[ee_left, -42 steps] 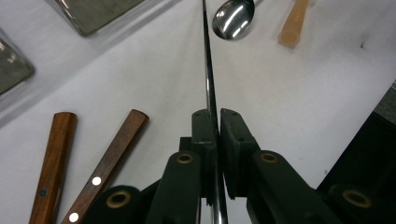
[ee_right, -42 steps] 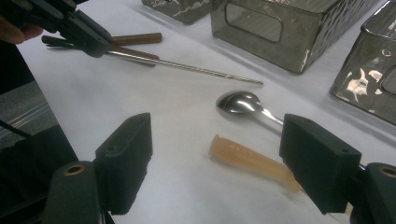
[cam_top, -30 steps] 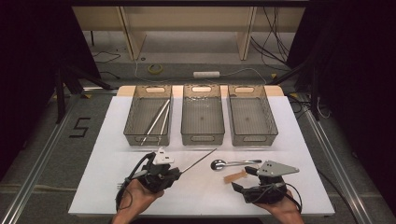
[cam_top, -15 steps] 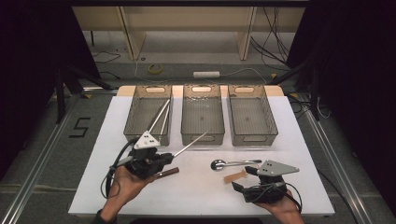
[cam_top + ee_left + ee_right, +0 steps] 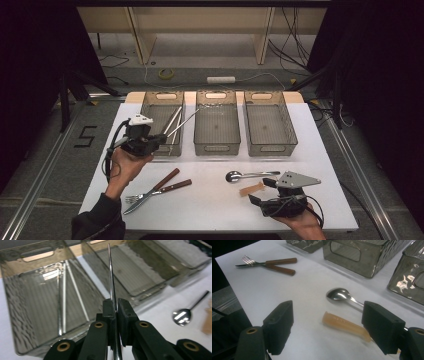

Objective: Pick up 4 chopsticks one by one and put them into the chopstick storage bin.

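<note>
Left gripper: jaws closed tight on a thin metal rod, pads pinching it near its lower end; the rod runs up and away from the jaws. In the high view the left gripper is held off the table at the near edge of the left bin, and the rod slants from it over that bin's right wall toward the middle bin. Two more rods lie inside the left bin on its floor.

Right gripper: jaws spread wide, nothing between them. It sits low at the near right of the table, well apart from the left bin, in the person's right hand.

Relative to the left bin:
- middle bin just beside it to the right; right bin beyond that.
- fork and a wooden-handled knife, crossed, on the table in front of it, toward the person.
- spoon in front of the middle bin, bowl pointing left.
- pale orange stick-like piece just beside the spoon on its near side, lying ahead of the right gripper's open jaws. What it is I cannot tell.
</note>
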Motion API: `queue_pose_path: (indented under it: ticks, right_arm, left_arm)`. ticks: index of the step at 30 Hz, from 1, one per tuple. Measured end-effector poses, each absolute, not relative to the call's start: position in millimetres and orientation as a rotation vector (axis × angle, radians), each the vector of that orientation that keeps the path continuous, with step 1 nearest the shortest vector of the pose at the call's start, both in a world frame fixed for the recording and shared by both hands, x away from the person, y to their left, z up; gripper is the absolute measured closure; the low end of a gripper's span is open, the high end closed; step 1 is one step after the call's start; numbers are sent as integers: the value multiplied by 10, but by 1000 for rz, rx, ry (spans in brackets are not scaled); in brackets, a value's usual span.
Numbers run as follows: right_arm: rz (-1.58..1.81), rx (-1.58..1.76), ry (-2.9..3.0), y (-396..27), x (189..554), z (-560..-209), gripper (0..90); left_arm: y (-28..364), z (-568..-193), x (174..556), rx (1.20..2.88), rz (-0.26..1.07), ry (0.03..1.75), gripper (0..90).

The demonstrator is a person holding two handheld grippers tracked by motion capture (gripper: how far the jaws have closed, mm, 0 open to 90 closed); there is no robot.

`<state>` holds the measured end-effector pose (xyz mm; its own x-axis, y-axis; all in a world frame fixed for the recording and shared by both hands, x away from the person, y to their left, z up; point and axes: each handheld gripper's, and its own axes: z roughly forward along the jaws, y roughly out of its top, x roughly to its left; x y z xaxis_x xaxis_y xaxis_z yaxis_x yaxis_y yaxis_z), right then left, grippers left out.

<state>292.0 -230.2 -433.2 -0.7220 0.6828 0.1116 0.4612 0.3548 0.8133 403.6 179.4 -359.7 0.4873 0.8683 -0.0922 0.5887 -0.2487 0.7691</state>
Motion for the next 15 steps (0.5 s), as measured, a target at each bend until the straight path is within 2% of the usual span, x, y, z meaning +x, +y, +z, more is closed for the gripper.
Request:
queue_pose_path:
  ticks: [3,15]
  right_arm:
    - [1300,1024,2370,-2306,2922,-4334,264]
    - [1302,1023,2372,-2311,2925,-4337,263]
  left_arm:
    - [1852,-3627,4154,1950,503,1247,844]
    - [2087,-3771,4543,1890,545,1371,844]
